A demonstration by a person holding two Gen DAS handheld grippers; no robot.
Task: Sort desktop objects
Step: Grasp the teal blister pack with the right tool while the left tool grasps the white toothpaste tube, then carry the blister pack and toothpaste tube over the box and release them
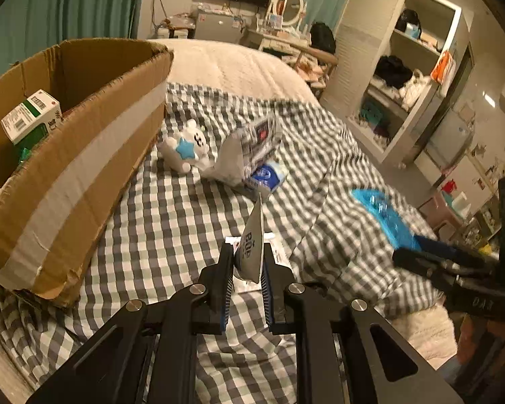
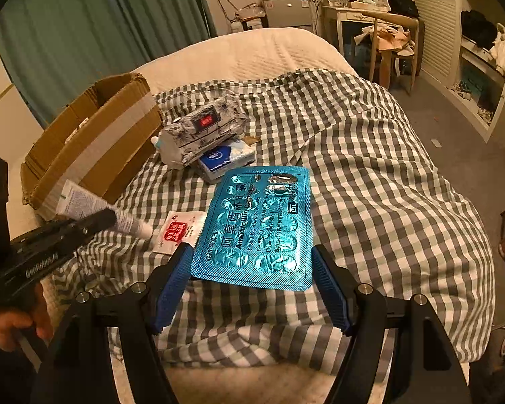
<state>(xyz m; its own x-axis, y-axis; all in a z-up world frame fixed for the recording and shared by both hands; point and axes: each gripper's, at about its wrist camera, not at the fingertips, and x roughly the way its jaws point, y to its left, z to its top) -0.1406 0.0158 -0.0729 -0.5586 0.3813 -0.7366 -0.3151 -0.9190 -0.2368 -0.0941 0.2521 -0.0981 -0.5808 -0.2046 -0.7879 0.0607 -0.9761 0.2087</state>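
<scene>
My left gripper (image 1: 247,254) is shut on a white tube (image 1: 253,235) that points forward over the checked bedspread (image 1: 171,222). The right wrist view shows the same tube (image 2: 94,207) in that gripper (image 2: 97,219), close to the cardboard box (image 2: 94,141). My right gripper (image 2: 252,269) is shut on the edges of a blue blister pack (image 2: 256,225) and holds it flat above the bed. A red-and-white sachet (image 2: 178,232) lies on the spread between the two grippers. Inside the box (image 1: 84,155) stands a green-and-white medicine carton (image 1: 30,118).
Beside the box lie a white plush toy with a blue star (image 1: 185,146), a floral tissue pack (image 2: 205,128) and a blue tissue pack (image 2: 227,160). A hand (image 2: 13,326) holds the left gripper's handle. A chair (image 2: 392,40) and open shelves (image 1: 400,77) stand right of the bed.
</scene>
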